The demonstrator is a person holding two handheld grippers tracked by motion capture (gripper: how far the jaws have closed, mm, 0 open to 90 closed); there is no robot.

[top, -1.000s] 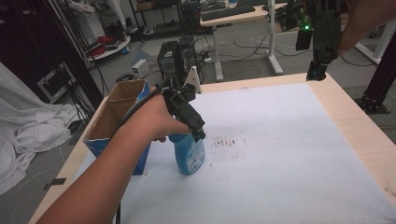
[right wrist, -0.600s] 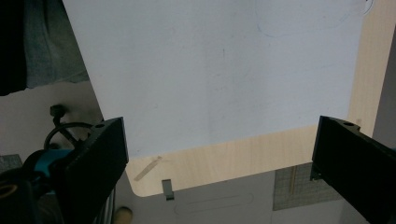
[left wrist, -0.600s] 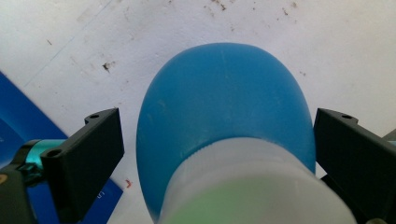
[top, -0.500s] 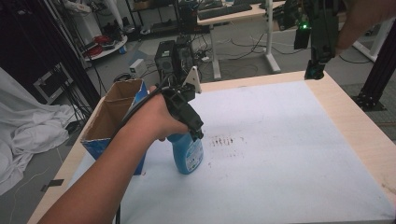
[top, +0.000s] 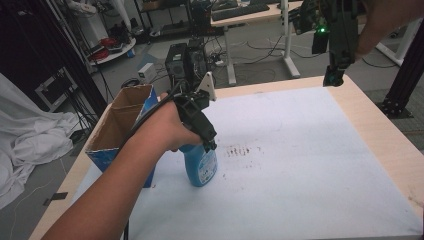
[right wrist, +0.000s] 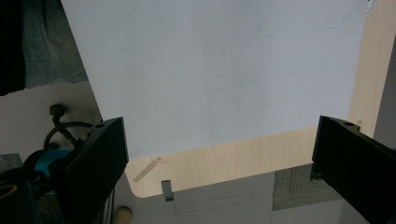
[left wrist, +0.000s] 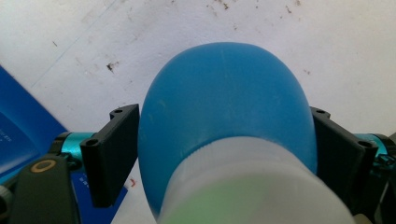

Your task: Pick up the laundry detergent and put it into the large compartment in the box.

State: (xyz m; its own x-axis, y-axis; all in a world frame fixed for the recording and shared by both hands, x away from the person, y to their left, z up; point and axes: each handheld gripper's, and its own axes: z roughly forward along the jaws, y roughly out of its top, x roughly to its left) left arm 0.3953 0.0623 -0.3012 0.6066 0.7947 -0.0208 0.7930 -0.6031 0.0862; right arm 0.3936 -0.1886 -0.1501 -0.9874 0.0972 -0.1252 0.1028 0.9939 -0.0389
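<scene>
While the left gripper (top: 202,131) still clamps the spray bottle (top: 201,166), right gripper (top: 334,75) jaws stay wide.

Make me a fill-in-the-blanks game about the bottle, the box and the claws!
1. The left claw is shut on a bottle whose colour is ____.
2. The bottle stands on the white mat beside an open ____ box.
3. The right claw is open and holds ____.
4. The dark stains are on the ____.

Missing words: blue; cardboard; nothing; mat
</scene>
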